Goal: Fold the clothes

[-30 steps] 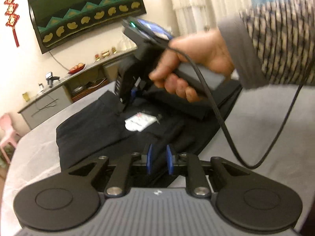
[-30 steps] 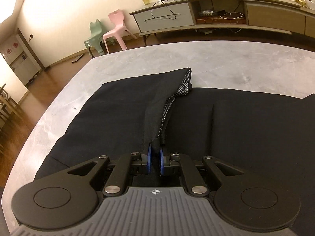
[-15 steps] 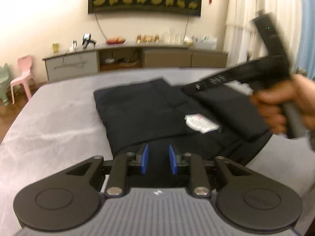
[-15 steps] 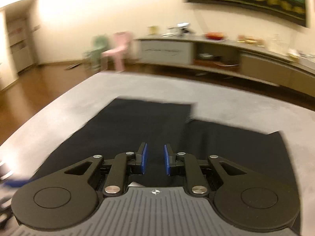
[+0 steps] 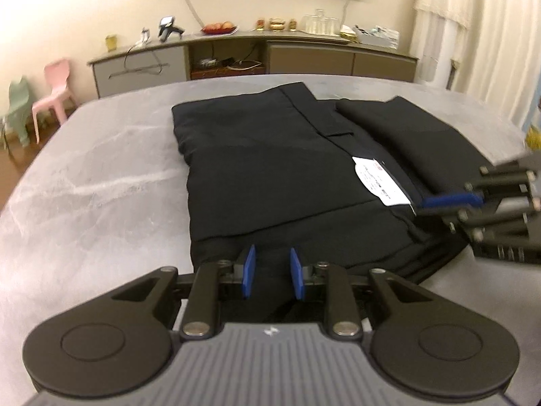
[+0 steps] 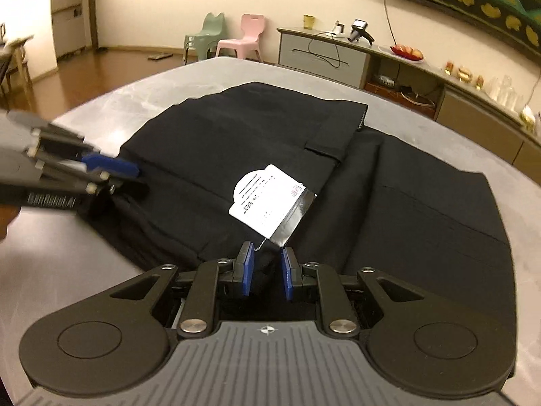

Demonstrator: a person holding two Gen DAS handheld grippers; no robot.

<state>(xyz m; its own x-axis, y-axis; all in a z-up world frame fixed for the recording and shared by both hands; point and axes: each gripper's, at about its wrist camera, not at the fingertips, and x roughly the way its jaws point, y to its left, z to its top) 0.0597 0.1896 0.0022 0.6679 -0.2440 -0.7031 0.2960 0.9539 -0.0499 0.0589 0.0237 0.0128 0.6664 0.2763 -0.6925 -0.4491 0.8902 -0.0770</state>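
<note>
A black garment [image 5: 270,169] lies folded in layers on the grey table [image 5: 84,169], with a white hang tag [image 5: 378,179] on top. My left gripper [image 5: 270,272] is open, its blue pads hovering at the garment's near edge. My right gripper [image 5: 446,204] reaches in from the right, tips beside the tag. In the right wrist view the right gripper [image 6: 265,270] is open just below the tag [image 6: 267,199], over the garment [image 6: 236,135]. The left gripper [image 6: 132,176] shows blurred at the cloth's left edge.
Bare grey table [image 6: 50,253] surrounds the garment on the left and far side. Beyond the table stands a long sideboard [image 5: 253,57] with small items on it. A pink chair [image 5: 54,81] and a green chair [image 6: 203,39] stand on the wooden floor. Curtains [image 5: 473,34] hang at the right.
The right gripper has let go of the cloth fold it pinched a second ago and come down low beside the tag. The left gripper opened wider and swung to face the sideboard.
</note>
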